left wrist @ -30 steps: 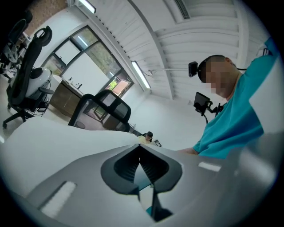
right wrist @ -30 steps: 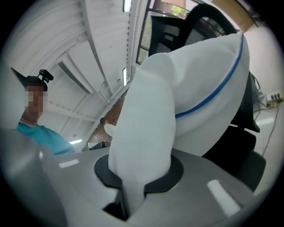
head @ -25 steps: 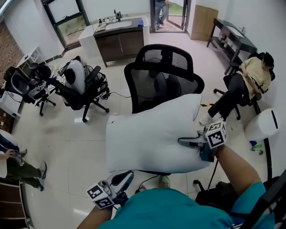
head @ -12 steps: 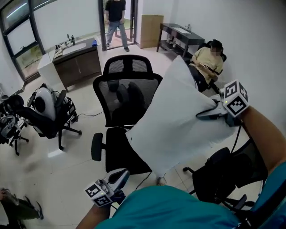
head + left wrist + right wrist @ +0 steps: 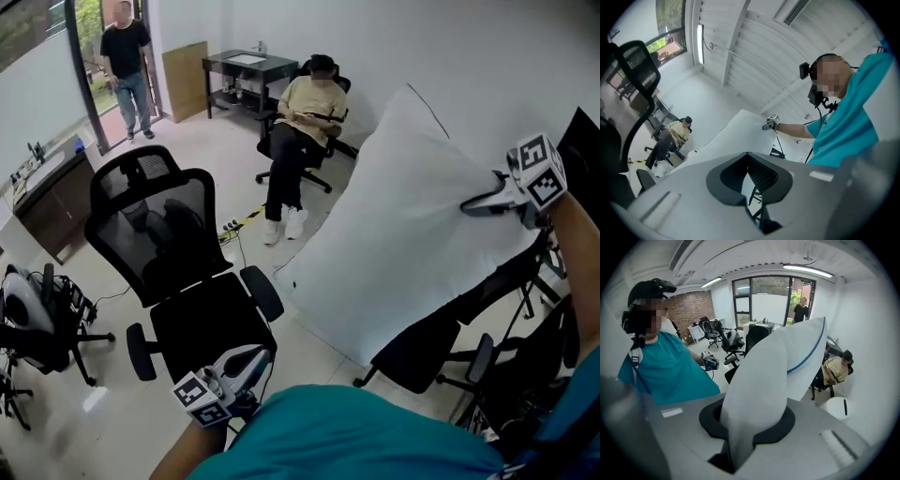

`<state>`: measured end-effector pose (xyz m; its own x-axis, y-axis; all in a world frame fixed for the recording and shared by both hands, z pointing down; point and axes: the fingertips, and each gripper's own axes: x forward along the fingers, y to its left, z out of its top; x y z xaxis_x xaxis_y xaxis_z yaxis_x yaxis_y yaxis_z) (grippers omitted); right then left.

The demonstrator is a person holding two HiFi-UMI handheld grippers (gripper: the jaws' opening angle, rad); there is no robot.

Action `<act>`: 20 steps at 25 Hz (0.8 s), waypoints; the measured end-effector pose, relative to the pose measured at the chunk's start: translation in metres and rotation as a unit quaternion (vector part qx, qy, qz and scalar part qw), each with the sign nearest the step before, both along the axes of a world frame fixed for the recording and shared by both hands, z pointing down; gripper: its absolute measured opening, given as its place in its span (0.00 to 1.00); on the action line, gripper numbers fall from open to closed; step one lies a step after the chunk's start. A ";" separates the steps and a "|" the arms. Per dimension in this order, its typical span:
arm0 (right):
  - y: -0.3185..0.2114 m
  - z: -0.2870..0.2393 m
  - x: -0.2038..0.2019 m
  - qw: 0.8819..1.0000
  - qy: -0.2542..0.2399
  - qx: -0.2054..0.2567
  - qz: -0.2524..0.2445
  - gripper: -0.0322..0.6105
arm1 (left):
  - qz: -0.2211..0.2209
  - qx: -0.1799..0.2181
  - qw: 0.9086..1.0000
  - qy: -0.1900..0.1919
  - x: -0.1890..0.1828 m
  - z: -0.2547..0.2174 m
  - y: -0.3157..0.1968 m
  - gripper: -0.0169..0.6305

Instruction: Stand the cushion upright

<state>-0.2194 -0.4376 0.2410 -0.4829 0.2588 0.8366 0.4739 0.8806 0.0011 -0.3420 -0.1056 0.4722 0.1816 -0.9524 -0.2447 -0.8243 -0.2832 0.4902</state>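
The white cushion (image 5: pixel 412 234) hangs in the air at the right of the head view, tilted with one corner up. My right gripper (image 5: pixel 473 204) is shut on its right edge, and the fabric bunches between the jaws in the right gripper view (image 5: pixel 764 380). The cushion's lower corner hangs over a black chair (image 5: pixel 422 352). My left gripper (image 5: pixel 251 358) sits low at the bottom left, apart from the cushion, its jaws together with nothing in them. From the left gripper view the cushion (image 5: pixel 726 136) and the right gripper (image 5: pixel 765 126) show further off.
A black mesh office chair (image 5: pixel 169 253) stands at left centre. A person sits on a chair (image 5: pixel 300 122) by the back wall, beside a dark table (image 5: pixel 244 66). Another person stands in the doorway (image 5: pixel 127 56). A cabinet (image 5: pixel 47 197) is at the left.
My right gripper has lifted the cushion off the mesh chair's seat, up and to the right. The head view has swung right. My left gripper stays low at the bottom left.
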 end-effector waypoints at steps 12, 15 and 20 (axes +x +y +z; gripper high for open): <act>-0.158 0.079 0.220 0.999 0.006 0.005 0.053 0.17 | 0.119 -0.021 0.993 0.000 0.169 0.001 -0.208 0.05; -0.175 0.080 0.257 0.999 -0.007 -0.006 0.039 0.18 | 0.144 -0.024 0.989 -0.002 0.213 -0.003 -0.247 0.05; -0.205 0.077 0.303 0.999 -0.011 -0.006 0.032 0.18 | 0.161 -0.038 0.986 -0.014 0.254 -0.001 -0.283 0.05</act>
<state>0.0835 -0.6424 0.3180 -0.5175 0.2363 0.8224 0.4159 0.9094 0.0004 -0.0882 -0.3889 0.4714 0.4841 -0.8592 -0.1657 -0.7108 -0.4966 0.4982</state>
